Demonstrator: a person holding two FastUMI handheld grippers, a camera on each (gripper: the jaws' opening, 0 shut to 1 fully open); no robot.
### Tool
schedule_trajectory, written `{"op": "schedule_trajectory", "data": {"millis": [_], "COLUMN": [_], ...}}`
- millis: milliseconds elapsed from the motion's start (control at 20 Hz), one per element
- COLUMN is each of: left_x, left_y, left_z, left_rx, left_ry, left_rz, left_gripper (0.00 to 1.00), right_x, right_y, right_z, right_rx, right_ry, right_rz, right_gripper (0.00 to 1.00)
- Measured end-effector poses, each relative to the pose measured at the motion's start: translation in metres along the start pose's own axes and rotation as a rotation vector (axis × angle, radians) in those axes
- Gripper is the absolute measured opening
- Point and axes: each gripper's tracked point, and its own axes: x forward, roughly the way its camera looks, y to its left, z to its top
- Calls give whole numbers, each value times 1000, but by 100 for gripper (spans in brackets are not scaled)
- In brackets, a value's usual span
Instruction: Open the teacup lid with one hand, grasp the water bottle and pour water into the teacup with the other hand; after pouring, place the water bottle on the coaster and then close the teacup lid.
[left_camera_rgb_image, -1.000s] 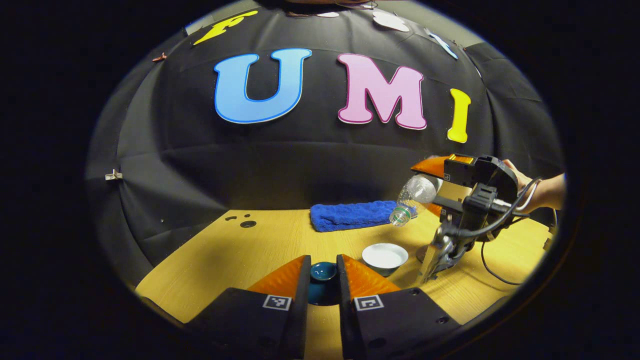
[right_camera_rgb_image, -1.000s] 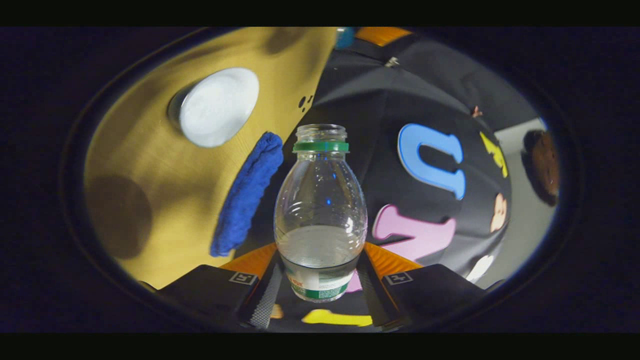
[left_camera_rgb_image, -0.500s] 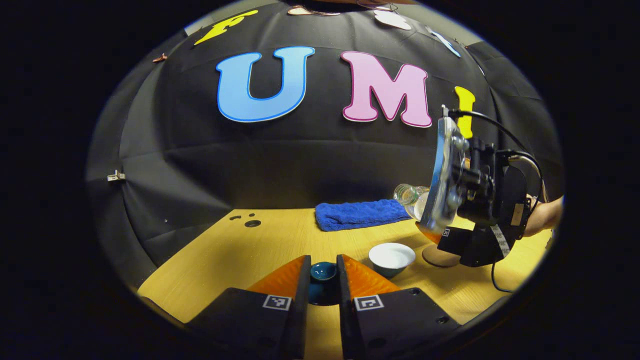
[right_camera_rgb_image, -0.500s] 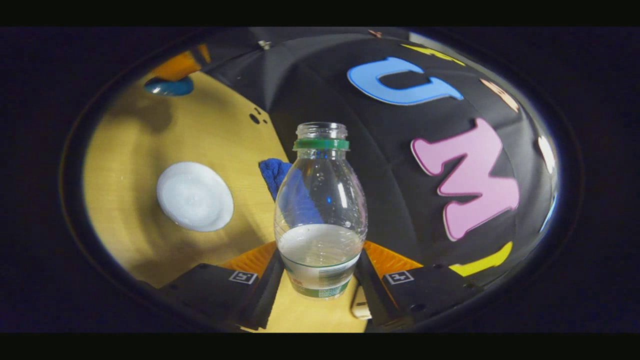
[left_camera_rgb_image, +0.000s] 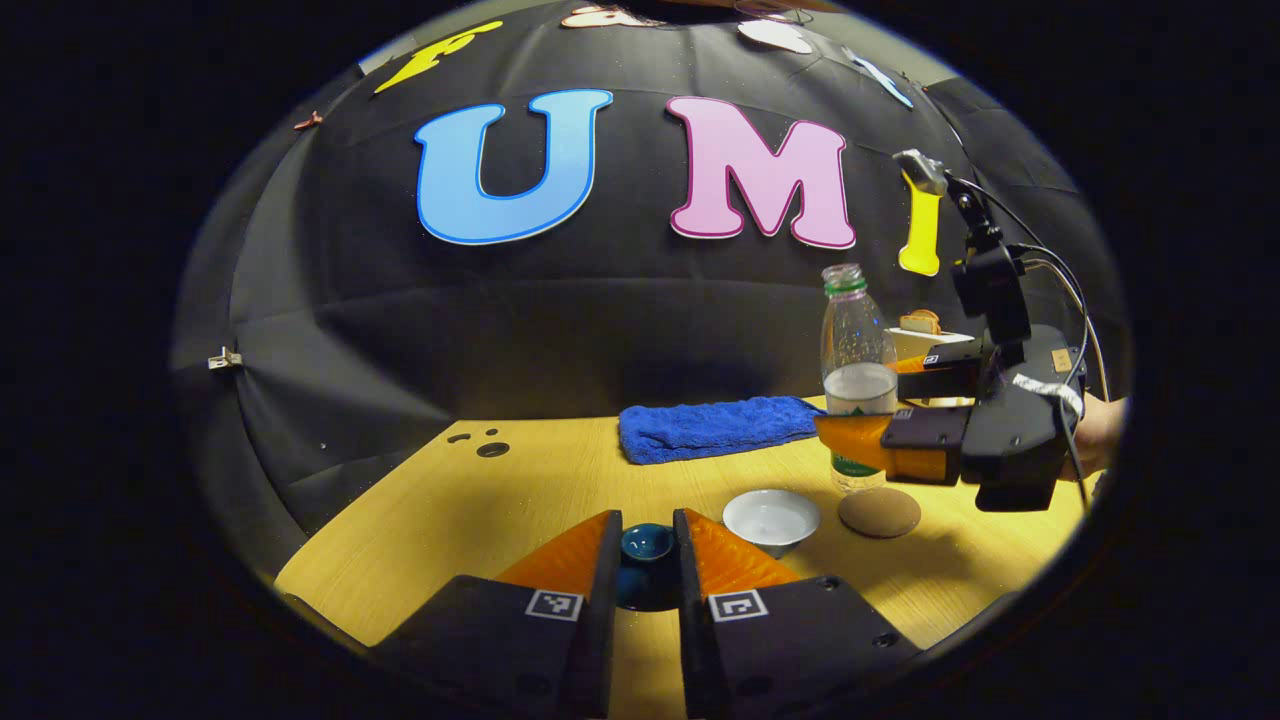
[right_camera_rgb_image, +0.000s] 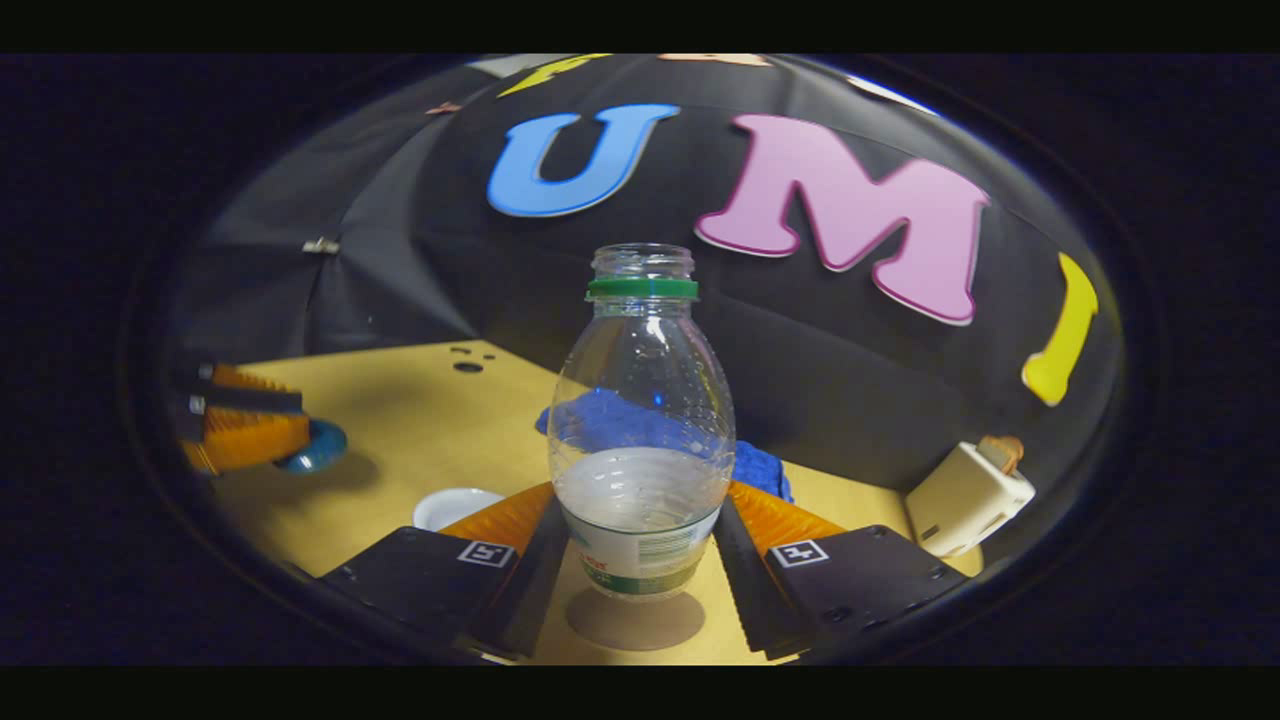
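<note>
Right gripper (right_camera_rgb_image: 640, 560): both fingers press on the lower body of the water bottle (right_camera_rgb_image: 640, 420), which stands upright, uncapped, about a third full. In the left gripper view the same gripper (left_camera_rgb_image: 890, 440) holds the bottle (left_camera_rgb_image: 855, 370) above the wooden table (left_camera_rgb_image: 500, 490), just behind the round brown coaster (left_camera_rgb_image: 879, 511); in the right gripper view the coaster (right_camera_rgb_image: 635, 618) lies directly under the bottle base, contact not determinable.

Left gripper (left_camera_rgb_image: 647, 560): fingers closed on the dark blue teacup lid (left_camera_rgb_image: 646, 545), held off the table.

White teacup (left_camera_rgb_image: 770, 517) sits uncovered on the table, between the lid and the coaster, near both.

Blue towel (left_camera_rgb_image: 715, 428) lies at the back of the table. A white toaster (right_camera_rgb_image: 968, 498) stands at the right
</note>
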Motion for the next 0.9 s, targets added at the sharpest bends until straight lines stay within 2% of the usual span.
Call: {"op": "schedule_trajectory", "data": {"millis": [100, 150, 250, 300, 350, 450, 500, 650, 700, 750, 850, 900], "left_x": [1, 2, 5, 6, 7, 9, 10, 11, 11, 12, 12, 12], "left_y": [-4, -5, -9, -11, -13, -17, -20, -24, -27, -28, -29, -29], "left_z": [2, 1, 0, 1, 0, 0, 0, -1, 0, 0, 0, 1], "left_rx": [4, 7, 10, 11, 11, 11, 11, 11, 12, 13, 15, 16], "left_ry": [0, 1, 3, 3, 4, 4, 6, 10, 10, 8, 7, 8], "left_rz": [-5, -6, -11, -15, -17, -25, -27, -37, -40, -43, -48, -48], "left_gripper": [28, 31, 31, 31, 31, 28, 31, 31, 28, 31, 27, 31], "right_x": [-4, -5, -3, -6, -10, -15, -17, -21, -21, -21, -22, -22], "right_y": [-7, -9, -19, -19, -21, -26, -27, -32, -31, -31, -32, -31], "right_z": [4, 3, -6, -11, -17, -27, -30, -41, -45, -47, -50, -52], "right_rx": [94, 129, 167, 178, 182, 181, 182, 180, 189, 203, 229, 238], "right_ry": [-23, -25, -14, -8, -3, 5, 8, 19, 24, 26, 35, 37], "right_rz": [3, 6, -7, -9, -15, -23, -25, -33, -30, -30, -35, -34], "right_gripper": [77, 77, 74, 77, 74, 77, 77, 77, 77, 77, 77, 77]}}
